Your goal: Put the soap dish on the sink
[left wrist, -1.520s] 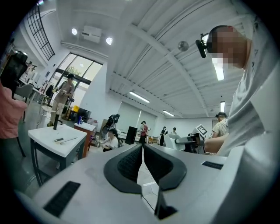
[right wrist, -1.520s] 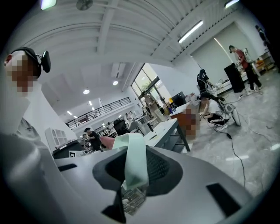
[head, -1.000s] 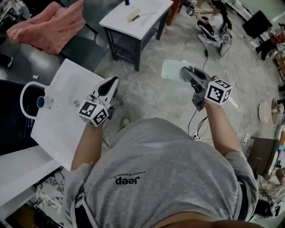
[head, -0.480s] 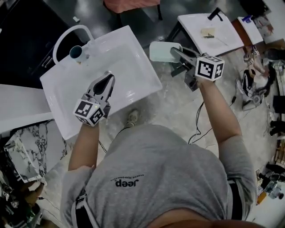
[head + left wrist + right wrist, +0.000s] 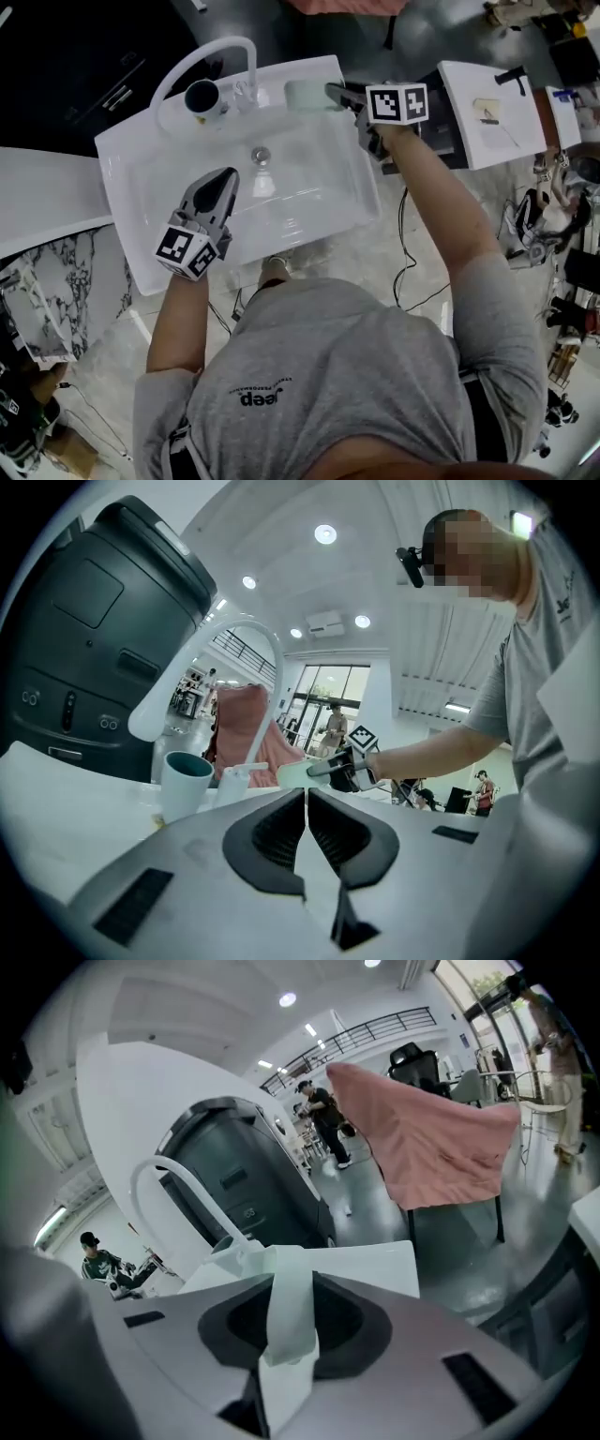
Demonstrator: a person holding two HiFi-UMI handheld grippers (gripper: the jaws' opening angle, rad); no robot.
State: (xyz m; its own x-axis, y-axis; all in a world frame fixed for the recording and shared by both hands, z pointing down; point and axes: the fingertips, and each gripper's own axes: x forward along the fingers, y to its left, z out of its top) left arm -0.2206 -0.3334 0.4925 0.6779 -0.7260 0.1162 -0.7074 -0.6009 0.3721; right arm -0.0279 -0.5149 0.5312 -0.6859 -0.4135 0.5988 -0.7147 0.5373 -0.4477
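Our right gripper [image 5: 339, 93] grips the soap dish [image 5: 305, 94] in its fingers over the sink [image 5: 127, 157] rim beside the faucet [image 5: 202, 59], and our left gripper [image 5: 225, 178] hangs over the basin, fingers together, empty.

Head view looks steeply down on the sink [image 5: 319, 187]; both gripper views skim its rim.

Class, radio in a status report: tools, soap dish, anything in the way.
Left tool shut, empty, over sink. Right tool shut on soap dish above back ledge. Faucet and cup beside it.
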